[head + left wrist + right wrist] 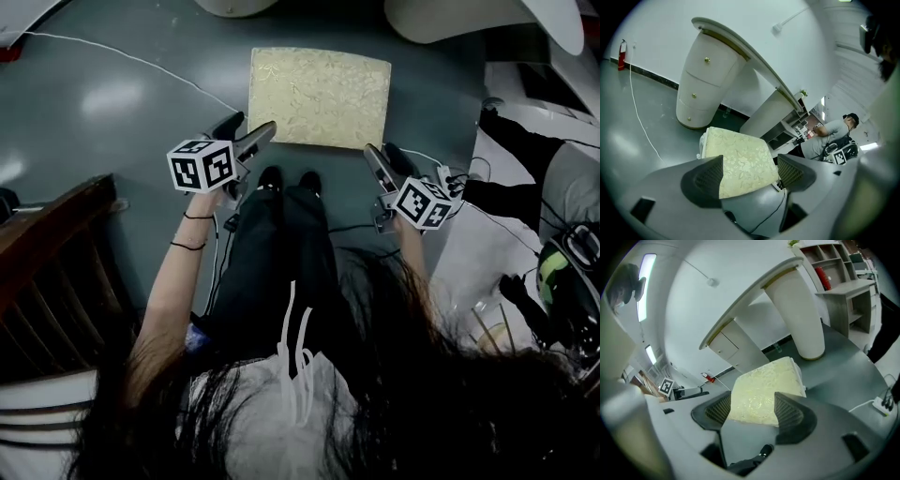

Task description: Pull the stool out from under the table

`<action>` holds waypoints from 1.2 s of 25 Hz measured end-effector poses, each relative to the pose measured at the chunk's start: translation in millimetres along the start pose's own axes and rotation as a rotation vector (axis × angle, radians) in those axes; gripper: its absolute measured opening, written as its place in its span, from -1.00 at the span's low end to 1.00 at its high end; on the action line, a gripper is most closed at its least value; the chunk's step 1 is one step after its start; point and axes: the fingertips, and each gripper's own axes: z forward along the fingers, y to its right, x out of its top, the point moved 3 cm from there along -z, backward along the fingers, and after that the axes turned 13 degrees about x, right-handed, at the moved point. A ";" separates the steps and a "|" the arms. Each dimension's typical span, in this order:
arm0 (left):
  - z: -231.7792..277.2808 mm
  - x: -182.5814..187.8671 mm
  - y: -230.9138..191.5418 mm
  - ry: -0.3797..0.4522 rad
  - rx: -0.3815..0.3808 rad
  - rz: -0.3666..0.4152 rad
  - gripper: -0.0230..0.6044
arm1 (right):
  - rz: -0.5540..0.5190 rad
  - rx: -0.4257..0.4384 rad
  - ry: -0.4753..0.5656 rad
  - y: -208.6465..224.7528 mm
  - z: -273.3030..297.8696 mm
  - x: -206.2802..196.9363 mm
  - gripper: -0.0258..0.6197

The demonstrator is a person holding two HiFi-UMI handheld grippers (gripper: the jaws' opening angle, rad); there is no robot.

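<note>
Stool [319, 97] stands upright, long axis crosswise before the person's feet [289, 180].

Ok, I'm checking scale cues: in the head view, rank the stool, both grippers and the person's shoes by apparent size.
1. stool, largest.
2. left gripper and right gripper: look alike, so unranked; they're nearer the camera.
3. shoes, smallest.

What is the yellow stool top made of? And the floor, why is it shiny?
The stool top looks like woven cloth: pale yellow, matte, with a leafy pattern, and probably padded. The floor looks like smooth grey painted concrete or vinyl; I cannot tell which. Soft light patches on it show a slight gloss.
</note>
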 end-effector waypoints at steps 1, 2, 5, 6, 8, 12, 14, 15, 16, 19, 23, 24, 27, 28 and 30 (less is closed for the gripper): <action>-7.7 3.5 6.5 0.008 0.001 0.000 0.25 | -0.018 0.013 0.003 -10.2 -2.3 5.9 0.01; -15.1 7.1 13.2 0.015 -0.003 0.004 0.25 | -0.039 0.025 0.006 -20.4 -4.1 12.3 0.01; -39.6 12.6 33.7 0.028 -0.030 0.021 0.25 | -0.104 0.054 -0.014 -52.3 -10.2 24.4 0.01; -49.0 12.9 40.3 0.030 -0.040 0.028 0.25 | -0.124 0.060 -0.028 -63.2 -13.2 26.1 0.01; -67.6 16.5 53.6 0.039 -0.057 0.050 0.25 | -0.161 0.068 -0.049 -84.5 -19.3 31.2 0.01; -97.5 37.4 81.2 0.081 -0.090 0.103 0.25 | -0.222 0.104 -0.035 -124.8 -28.4 57.8 0.01; -115.0 43.9 97.0 0.095 -0.107 0.122 0.25 | -0.241 0.114 -0.023 -144.6 -38.5 68.4 0.00; -124.6 45.4 104.6 0.100 -0.114 0.136 0.25 | -0.250 0.114 -0.015 -154.4 -44.9 71.5 0.00; -134.4 45.8 111.6 0.107 -0.121 0.155 0.25 | -0.259 0.113 -0.006 -163.7 -51.4 72.8 -0.01; -162.7 43.9 130.2 0.134 -0.134 0.219 0.25 | -0.294 0.098 0.037 -188.4 -71.9 72.4 -0.34; -204.9 55.1 178.3 0.177 -0.159 0.265 0.24 | -0.308 0.111 0.097 -223.1 -113.2 90.3 -0.52; -215.9 58.1 193.9 0.186 -0.164 0.270 0.23 | -0.312 0.118 0.109 -231.8 -126.2 96.2 -0.53; -229.3 61.5 220.1 0.204 -0.189 0.284 0.15 | -0.338 0.129 0.128 -244.5 -143.0 105.7 -0.54; -228.4 59.9 221.9 0.204 -0.202 0.284 0.08 | -0.346 0.129 0.127 -244.9 -141.7 105.1 -0.55; -225.4 56.2 221.0 0.206 -0.228 0.271 -0.11 | -0.356 0.130 0.119 -244.9 -135.7 101.5 -0.56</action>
